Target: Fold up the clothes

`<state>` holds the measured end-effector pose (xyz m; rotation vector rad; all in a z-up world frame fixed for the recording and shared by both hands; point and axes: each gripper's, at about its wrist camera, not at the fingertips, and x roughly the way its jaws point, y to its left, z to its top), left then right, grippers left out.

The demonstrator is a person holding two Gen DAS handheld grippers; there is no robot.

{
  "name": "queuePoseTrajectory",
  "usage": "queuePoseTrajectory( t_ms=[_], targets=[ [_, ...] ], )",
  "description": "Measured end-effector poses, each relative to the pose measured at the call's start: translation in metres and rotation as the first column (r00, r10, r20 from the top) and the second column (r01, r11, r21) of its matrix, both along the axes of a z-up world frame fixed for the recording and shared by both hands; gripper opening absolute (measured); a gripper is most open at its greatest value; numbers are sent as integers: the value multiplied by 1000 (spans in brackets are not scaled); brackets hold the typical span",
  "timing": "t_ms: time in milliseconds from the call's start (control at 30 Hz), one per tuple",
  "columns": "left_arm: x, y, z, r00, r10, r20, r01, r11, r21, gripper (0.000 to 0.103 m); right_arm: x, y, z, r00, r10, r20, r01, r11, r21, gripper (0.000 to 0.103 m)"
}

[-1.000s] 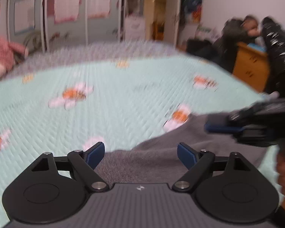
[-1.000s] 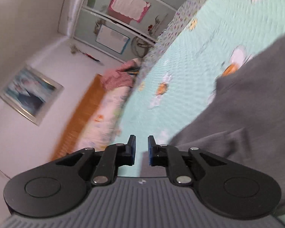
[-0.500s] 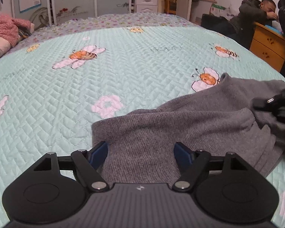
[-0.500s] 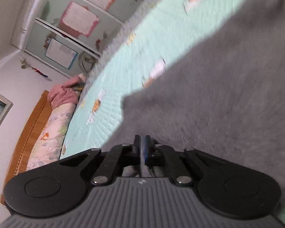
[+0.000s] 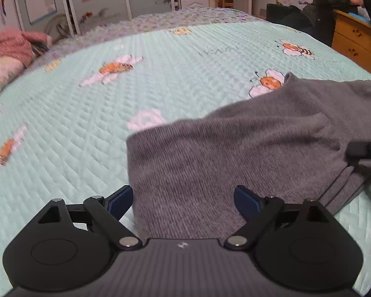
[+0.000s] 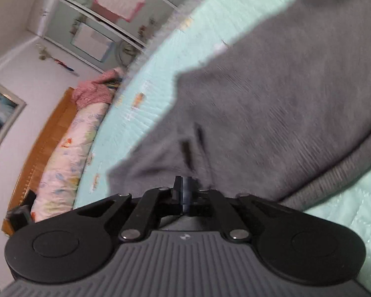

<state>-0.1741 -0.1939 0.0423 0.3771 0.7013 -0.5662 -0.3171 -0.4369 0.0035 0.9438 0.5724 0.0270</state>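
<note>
Right wrist: right tongs (image 6: 183, 190) pinch the sweater (image 6: 284, 99) edge to anchor it on the bed (image 5: 86, 123); left tongs (image 5: 183, 198), opening, straddle its near corner, not gripping.

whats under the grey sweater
The mint quilted bedspread shows all around the grey sweater; whether anything else lies beneath it is hidden.

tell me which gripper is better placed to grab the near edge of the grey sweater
Left. The left gripper has opening jaws straddling the grey sweater edge; the right gripper looks pinched on a fold.
</note>
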Motion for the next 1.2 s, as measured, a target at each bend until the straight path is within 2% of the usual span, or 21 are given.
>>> queuePoseTrajectory(
  t_ms=[67, 100, 133, 167, 233, 300, 333, 367, 433, 500, 567, 600, 633, 700, 800, 967, 1133, 1167, 1200],
  targets=[
    [-10, -4, 2, 999, -36, 22, 36, 999, -7, 92, 11, -2, -2, 1000, 18, 19, -19, 1000, 3, 8],
    [-10, -5, -3, 999, -42, 10, 42, 999, -1, 92, 17, -2, -8, 999, 21, -27, -22, 1000, -20, 7],
    [-10, -5, -8, 999, -47, -5, 47, 999, 6, 92, 20, -2, -15, 997, 21, -71, -24, 999, -47, 0],
    [-9, -6, -13, 999, -51, -19, 51, 999, 12, 93, 19, -2, -23, 996, 17, -83, -22, 998, -59, 0],
    [-3, -1, -10, 999, -22, -43, 22, 1000, -8, 94, 9, -5, -21, 998, -11, -57, 7, 998, -58, 0],
    [-3, -2, 0, 999, 9, -49, -11, 1000, -26, 90, -10, -13, -12, 997, -71, -21, 69, 995, -78, 11],
    [-6, -3, 7, 999, 19, -39, -20, 999, -44, 87, -26, -21, -9, 992, -123, -5, 123, 990, -75, 20],
    [-10, -4, 14, 999, 28, -29, -30, 998, -63, 86, -44, -31, -5, 983, -181, 13, 182, 981, -68, 24],
    [-19, -9, 29, 1000, 21, -3, -21, 993, -118, 87, -78, -54, 1, 946, -322, 25, 323, 945, -57, 29],
    [-29, -26, 40, 999, -46, 6, 47, 985, -166, 87, -105, -78, 4, 887, -462, 4, 462, 886, -51, 51],
    [-32, -50, 34, 995, -104, -5, 102, 984, -149, 88, -114, -98, 1, 833, -552, -36, 550, 834, -47, 63],
    [-33, -62, 31, 991, -131, -11, 129, 982, -140, 88, -115, -108, -2, 808, -586, -57, 584, 810, -45, 63],
    [-35, -74, 28, 987, -159, -18, 155, 979, -130, 88, -116, -117, -5, 793, -605, -73, 605, 796, -33, 63],
    [-35, -94, 18, 978, -201, -48, 194, 974, -119, 88, -109, -130, -16, 798, -597, -81, 601, 798, 41, 65],
    [-25, -105, -9, 973, -176, -153, 164, 983, -84, 87, -93, -141, -24, 803, -586, -106, 595, 796, 109, 65],
    [-33, -100, -19, 972, -195, -130, 185, 979, -87, 88, -88, -154, -36, 799, -591, -109, 600, 776, 194, 65],
    [-34, -106, -19, 971, -189, -148, 178, 981, -83, 94, -99, -162, -33, 811, -575, -107, 585, 794, 164, 63],
    [-35, -106, -18, 971, -189, -146, 178, 980, -85, 94, -98, -163, -31, 810, -574, -119, 586, 796, 150, 46],
    [-36, -105, -17, 971, -188, -144, 177, 980, -89, 94, -98, -164, -32, 810, -574, -125, 587, 794, 157, 14]
  ],
)
